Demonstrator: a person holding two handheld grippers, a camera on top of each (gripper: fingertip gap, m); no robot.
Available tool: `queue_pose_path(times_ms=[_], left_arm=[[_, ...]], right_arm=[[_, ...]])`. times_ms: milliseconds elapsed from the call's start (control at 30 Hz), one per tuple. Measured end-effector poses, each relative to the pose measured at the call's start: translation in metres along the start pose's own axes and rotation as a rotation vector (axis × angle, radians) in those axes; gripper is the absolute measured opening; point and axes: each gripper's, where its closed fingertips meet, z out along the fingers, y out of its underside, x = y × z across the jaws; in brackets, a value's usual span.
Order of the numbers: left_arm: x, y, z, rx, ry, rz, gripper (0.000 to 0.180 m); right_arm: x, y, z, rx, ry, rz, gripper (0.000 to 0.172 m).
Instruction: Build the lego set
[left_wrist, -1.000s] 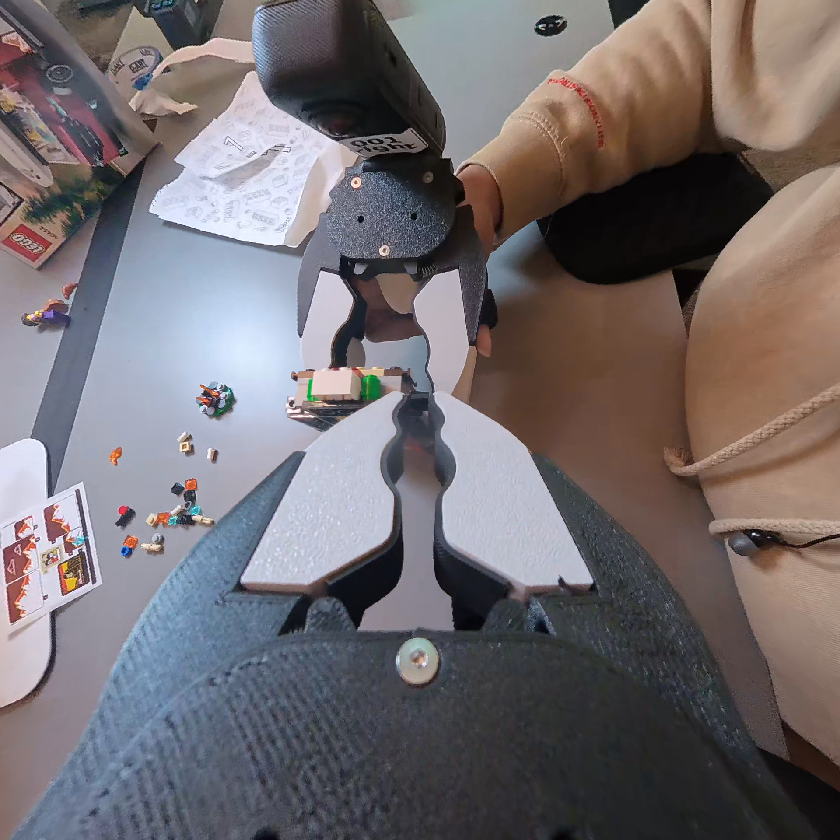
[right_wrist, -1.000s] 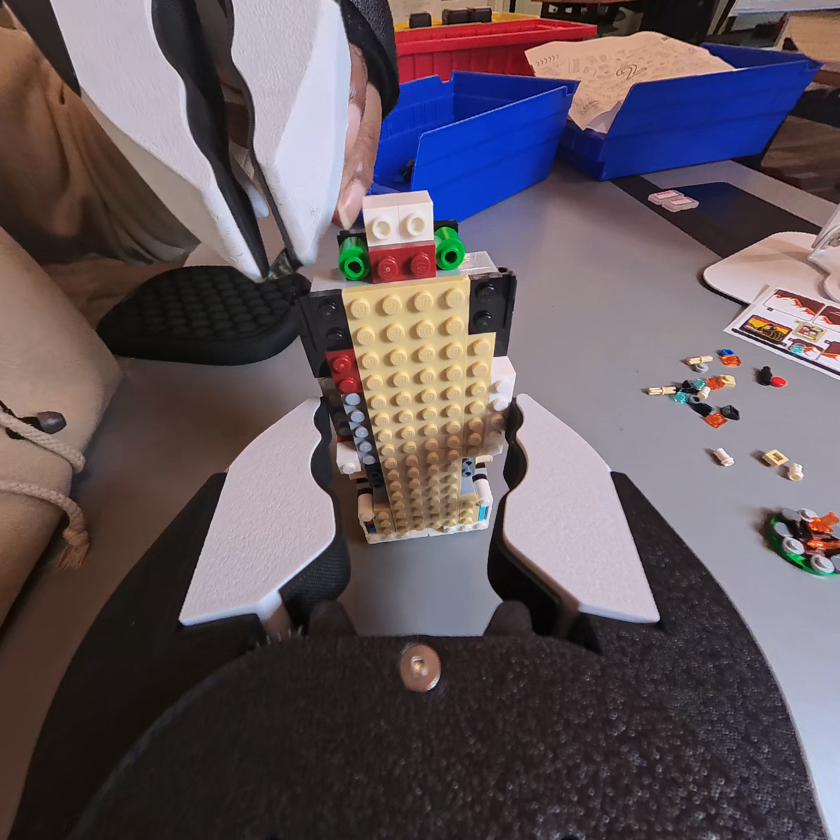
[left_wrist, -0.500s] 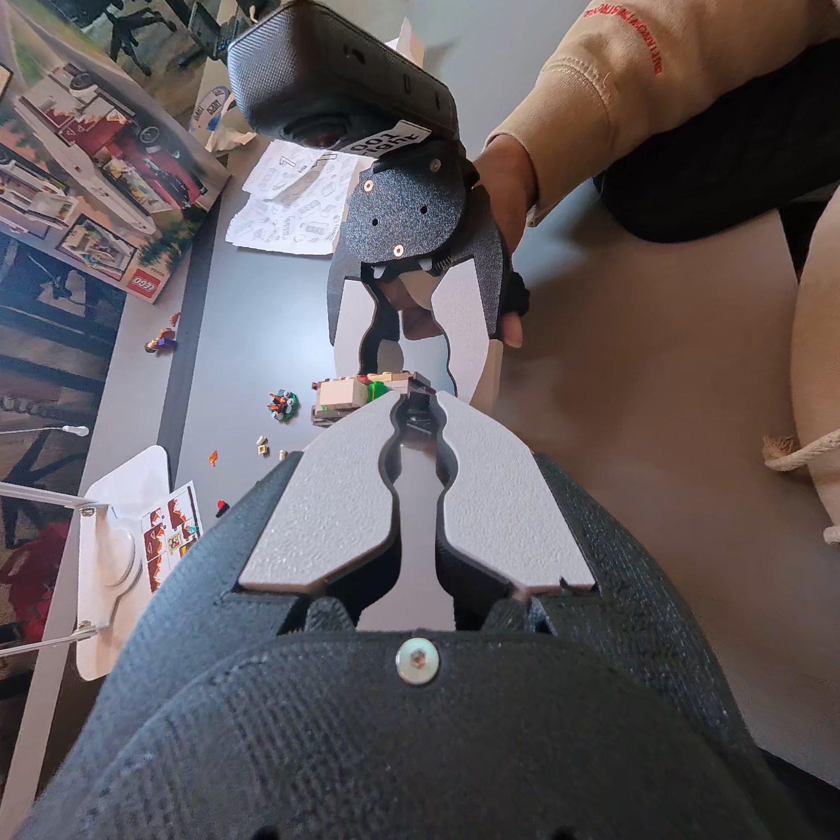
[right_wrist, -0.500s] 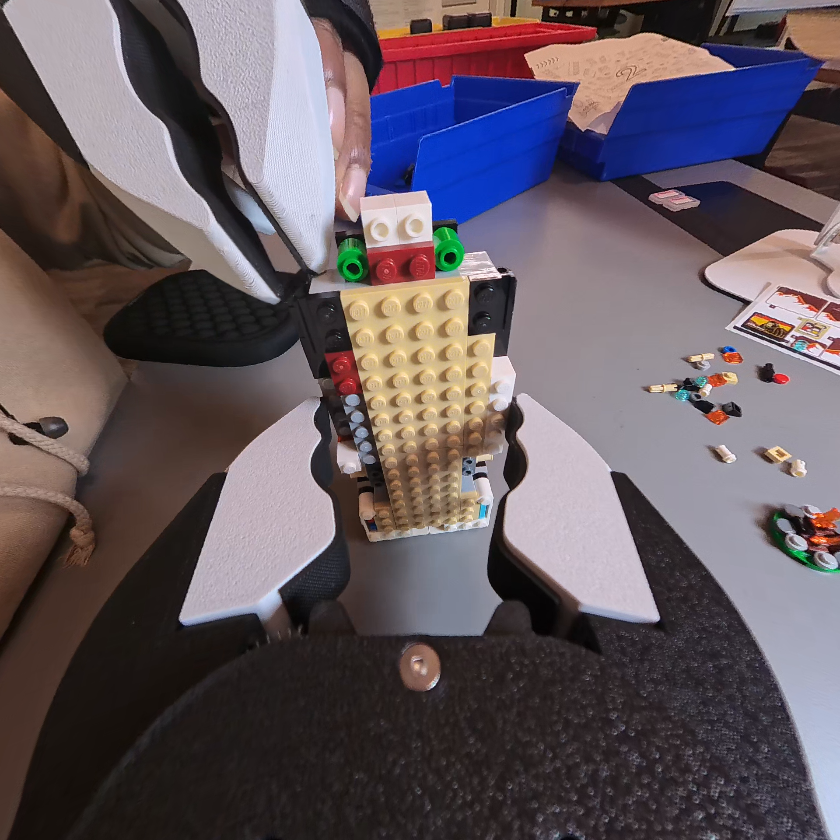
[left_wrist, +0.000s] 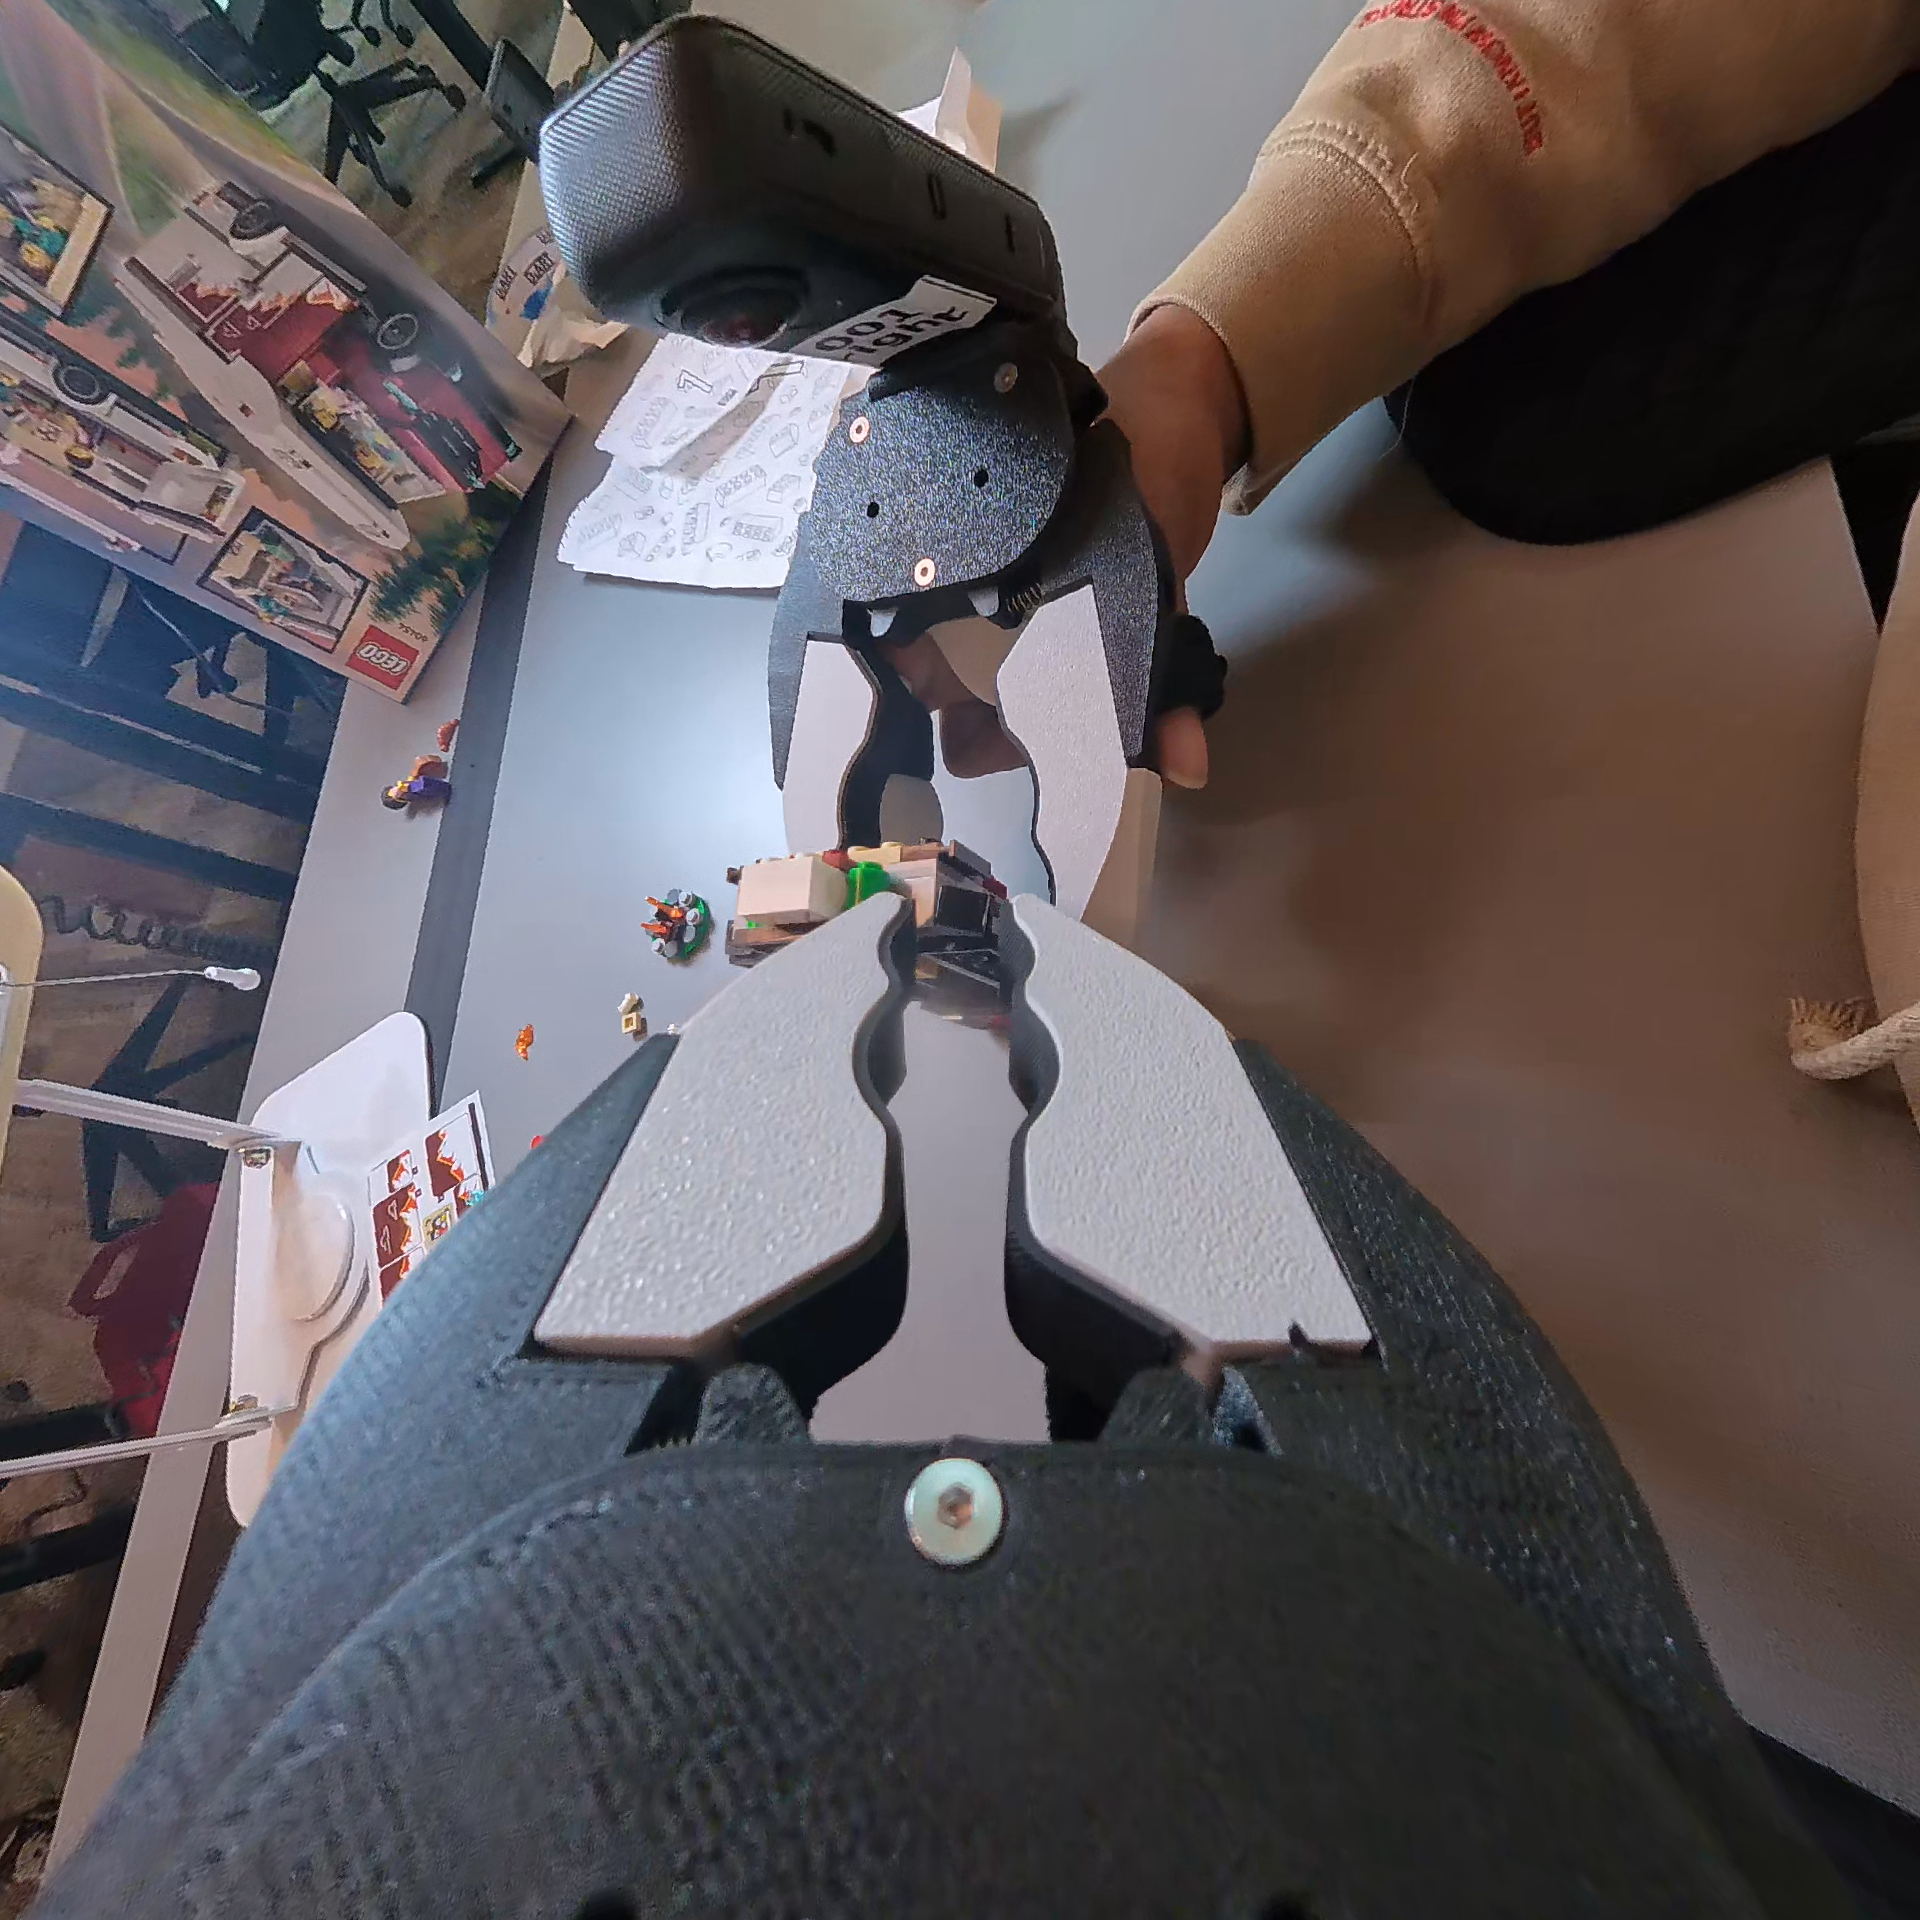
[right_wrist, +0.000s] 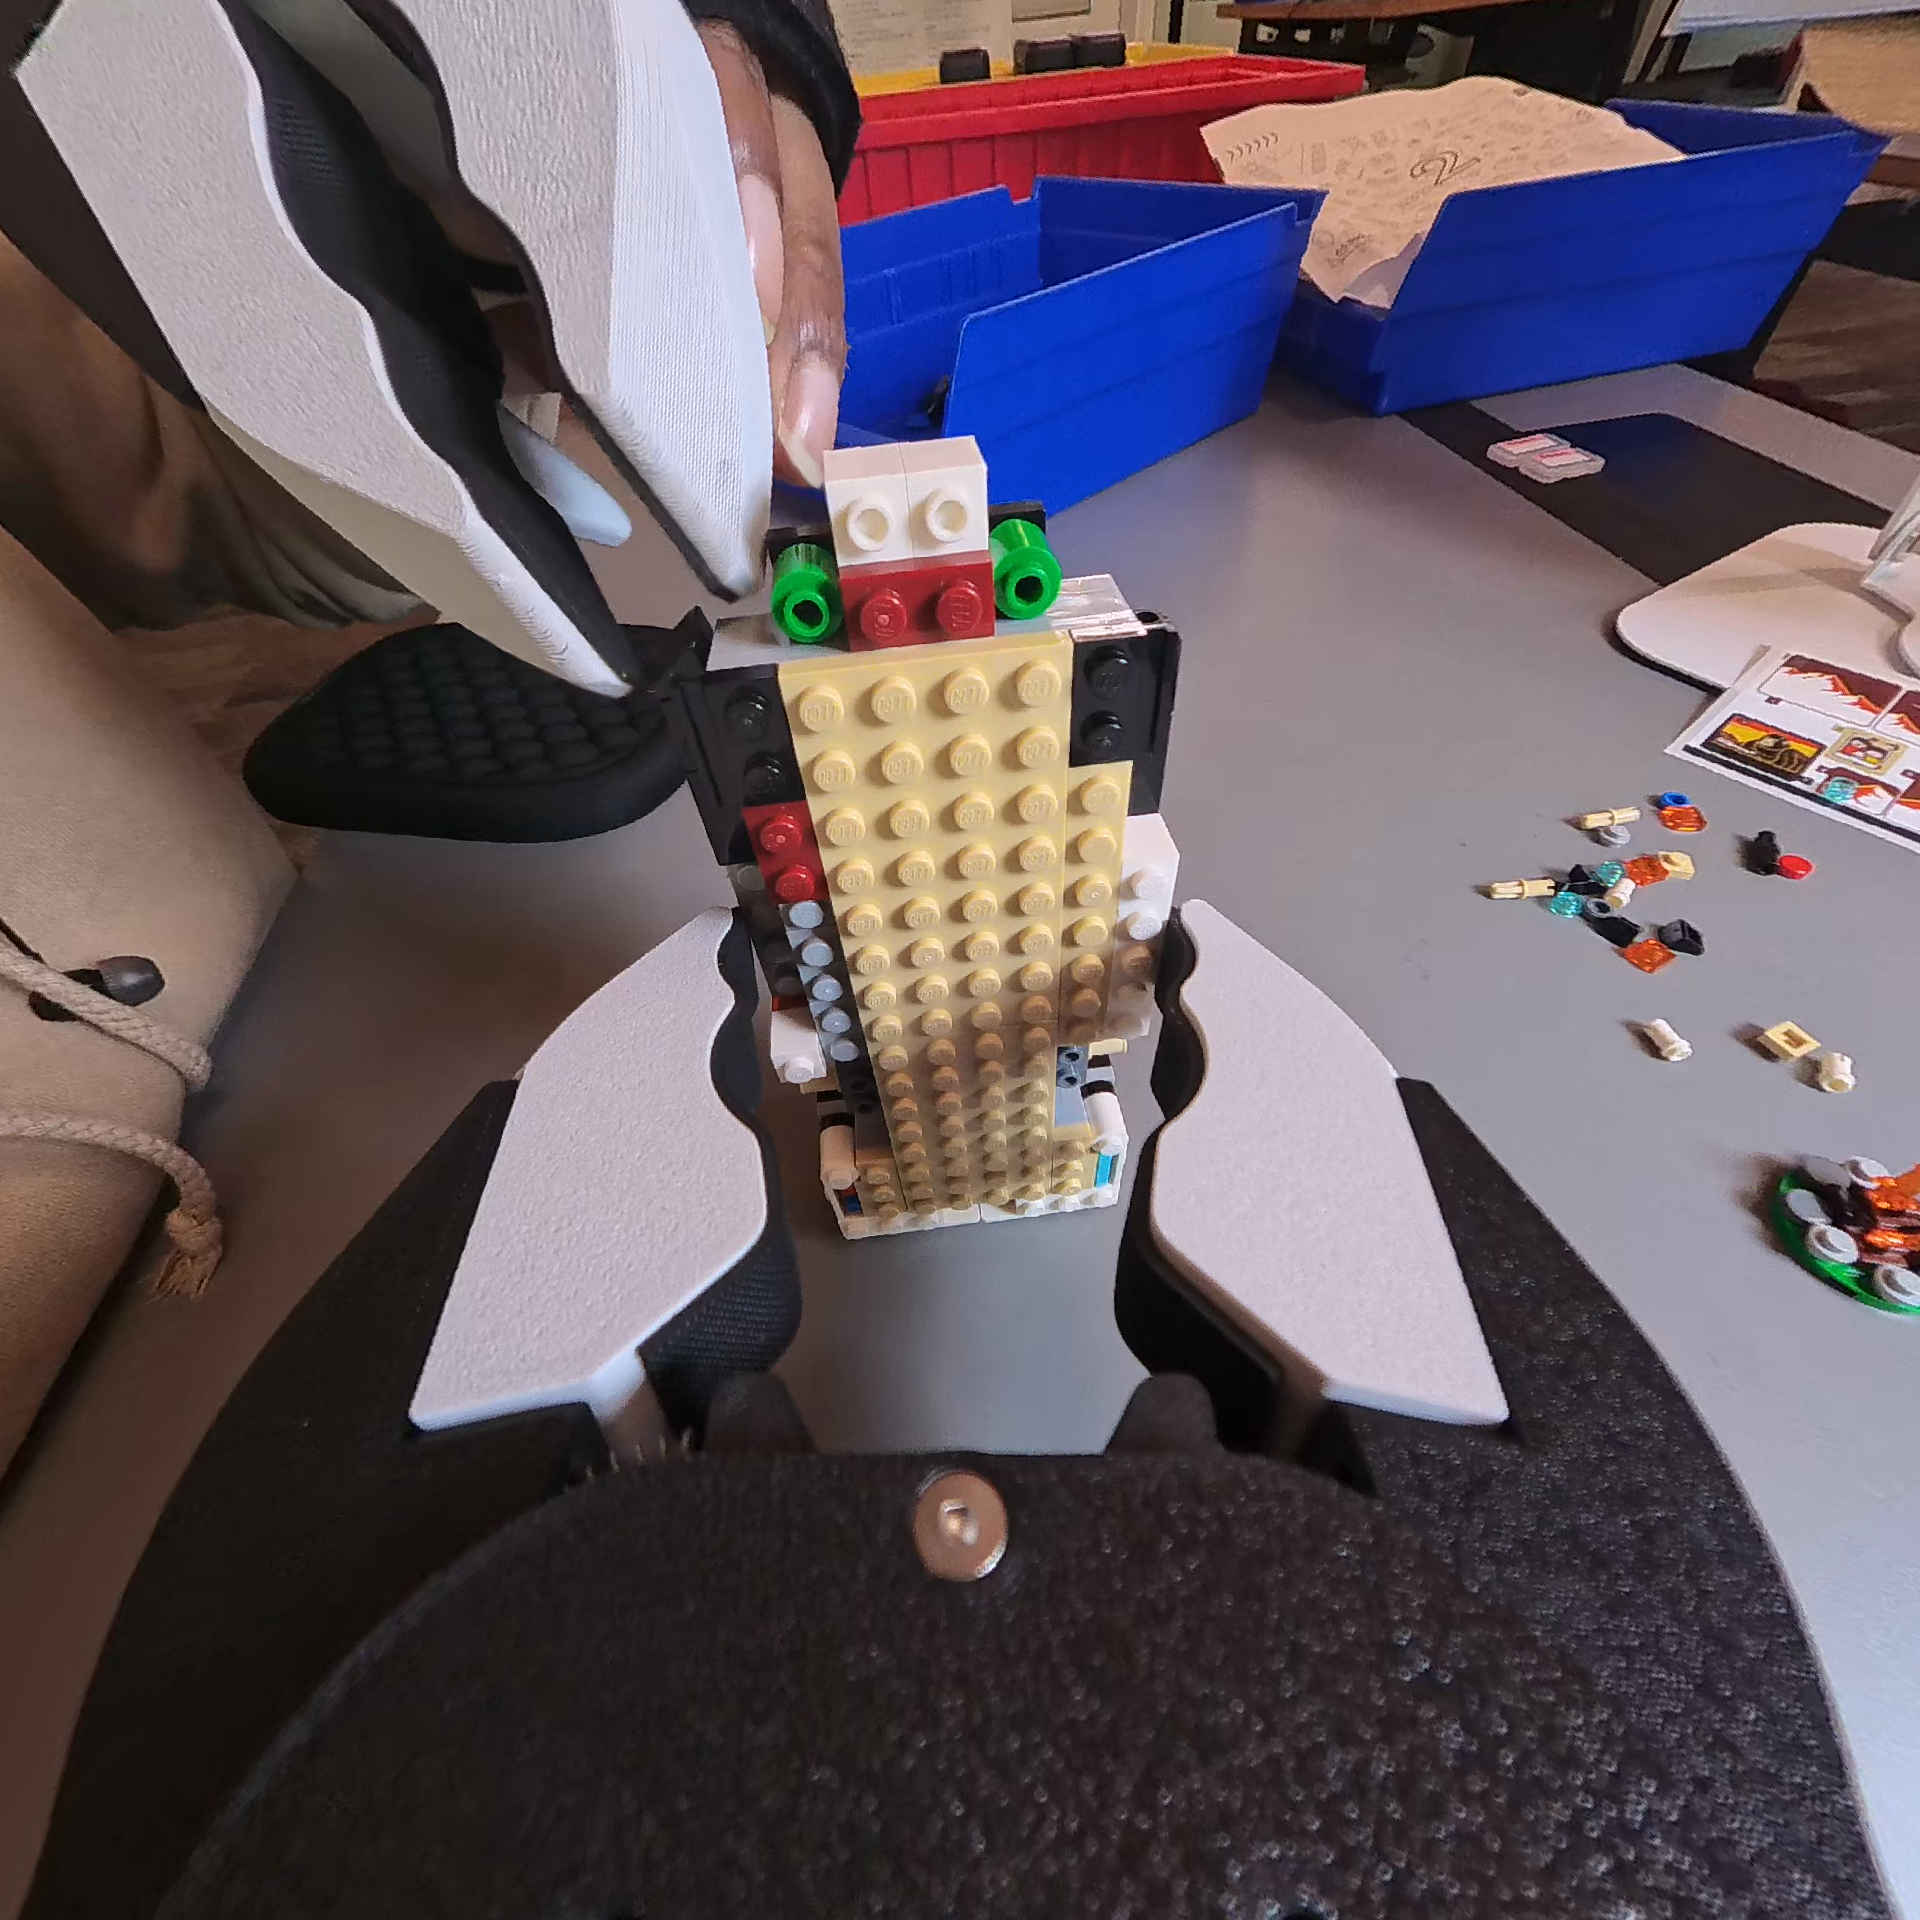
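Brickwork fills the centre of the right wrist view: a brick model with a tan studded top, black corners, two green round pieces and a white block at its far end, resting on the grey table. The right gripper clamps it, both white pads pressed against its sides. At upper left the left gripper reaches down with its fingers slightly parted, one tip touching the model's black far-left corner; whether it pinches anything there I cannot tell. Loose small pieces lie at right, blue bins along the top. In the left wrist view a printed box sits at upper left.
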Motion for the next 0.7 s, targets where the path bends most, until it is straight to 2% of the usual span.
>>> queue_pose_path(times_ms=[100,200,300,367,433,567,700], left_arm=[[0.000,-0.006,-0.006,0.049,0.016,-0.030,0.020],[-0.007,-0.009,-0.017,0.162,0.055,-0.126,0.031],[-0.015,0.010,-0.008,0.210,0.166,-0.248,0.054],[-0.016,0.022,0.002,0.252,0.239,-0.259,0.064],[-0.012,0.028,0.008,0.299,0.318,-0.231,0.065],[0.003,0.019,0.012,0.395,0.476,-0.168,0.061],[0.016,0.010,0.010,0.442,0.562,-0.095,0.048]], right_arm=[[-0.002,0.000,0.000,0.001,-0.013,-0.004,0.075],[-0.006,0.001,-0.001,0.003,-0.055,-0.018,0.075],[-0.013,0.001,-0.001,-0.008,-0.146,-0.046,0.075],[-0.021,0.001,-0.001,-0.023,-0.235,-0.057,0.074],[-0.030,0.001,0.000,-0.039,-0.321,-0.074,0.074],[-0.044,0.002,0.000,-0.069,-0.478,-0.095,0.074],[-0.053,0.003,-0.001,-0.094,-0.584,-0.111,0.074]])
